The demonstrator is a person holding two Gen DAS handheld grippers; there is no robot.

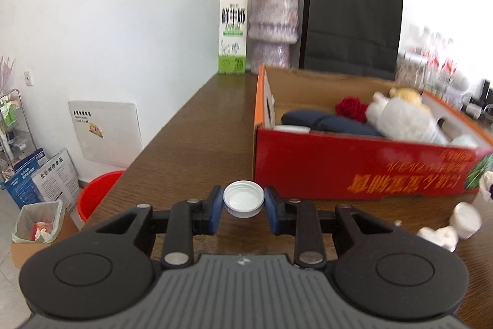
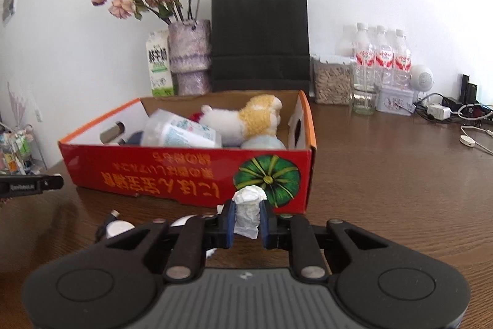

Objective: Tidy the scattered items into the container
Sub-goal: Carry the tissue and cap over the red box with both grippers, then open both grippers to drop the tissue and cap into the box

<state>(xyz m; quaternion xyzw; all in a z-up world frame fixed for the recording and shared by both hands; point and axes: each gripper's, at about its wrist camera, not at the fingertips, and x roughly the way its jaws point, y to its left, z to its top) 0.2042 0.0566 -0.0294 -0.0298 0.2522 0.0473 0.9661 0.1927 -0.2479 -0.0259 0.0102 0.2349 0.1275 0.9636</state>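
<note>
My left gripper [image 1: 243,201] is shut on a white jar lid [image 1: 243,198] and holds it above the table, just left of the red cardboard box [image 1: 354,171]. My right gripper [image 2: 248,216] is shut on a crumpled white paper wad [image 2: 248,215] in front of the same box [image 2: 185,171]. The box holds a plush toy [image 2: 246,119], a plastic bottle [image 2: 181,133], a dark blue pouch [image 1: 323,121] and a red flower [image 1: 351,108]. White crumpled scraps [image 1: 443,233] and a white round item [image 1: 466,219] lie on the table by the box's front.
A milk carton [image 1: 232,33], a vase of dried flowers [image 1: 272,26] and a black paper bag [image 1: 352,23] stand behind the box. Water bottles [image 2: 382,54], a jar [image 2: 331,82], chargers and cables [image 2: 443,110] sit at the back right. A white puck with a cable [image 2: 118,228] lies left of my right gripper.
</note>
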